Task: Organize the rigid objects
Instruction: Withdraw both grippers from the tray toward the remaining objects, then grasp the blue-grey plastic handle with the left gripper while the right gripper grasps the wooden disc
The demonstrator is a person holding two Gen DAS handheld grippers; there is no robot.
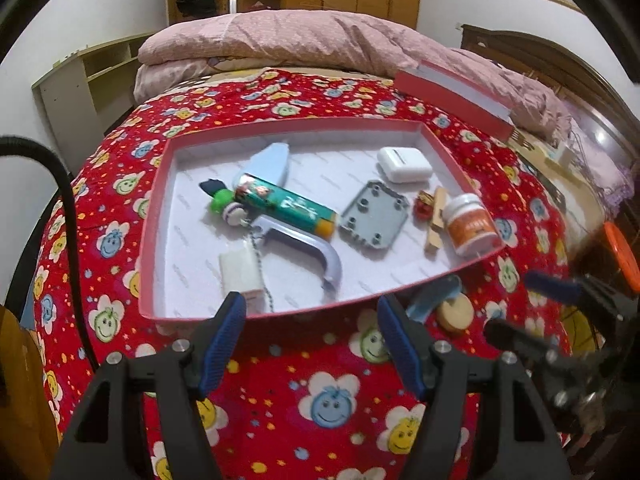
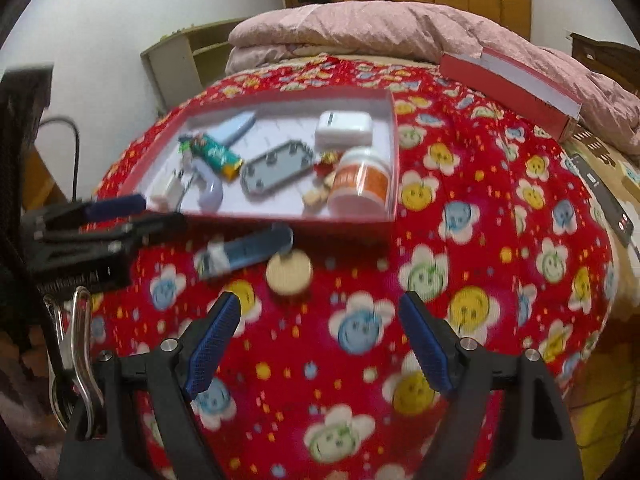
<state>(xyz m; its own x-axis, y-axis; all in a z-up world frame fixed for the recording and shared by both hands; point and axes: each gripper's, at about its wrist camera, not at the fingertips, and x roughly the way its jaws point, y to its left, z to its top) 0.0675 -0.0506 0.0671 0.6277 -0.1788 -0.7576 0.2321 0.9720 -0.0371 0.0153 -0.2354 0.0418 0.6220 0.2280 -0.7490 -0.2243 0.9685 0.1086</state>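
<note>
The red box (image 1: pixel 158 216) lay open on the bed's flowered red blanket (image 1: pixel 320 360), near its middle. Inside it I saw a white case (image 1: pixel 404 164), a grey plate (image 1: pixel 374 216), an orange jar (image 1: pixel 472 224) in the right near corner, a wooden clip (image 1: pixel 437 216), a green tube (image 1: pixel 286 204) and a grey handle (image 1: pixel 304 248). Just outside the box's near edge lay a blue piece (image 2: pixel 248 252) and a round wooden disc (image 2: pixel 289 272), touching each other. My left claw (image 1: pixel 312 340) stood wide and empty before the box. My right claw (image 2: pixel 320 344) was wide too, empty, near the disc. The box lid (image 2: pixel 508 80) rested toward the far right edge, against the pink quilt (image 2: pixel 400 28).
</note>
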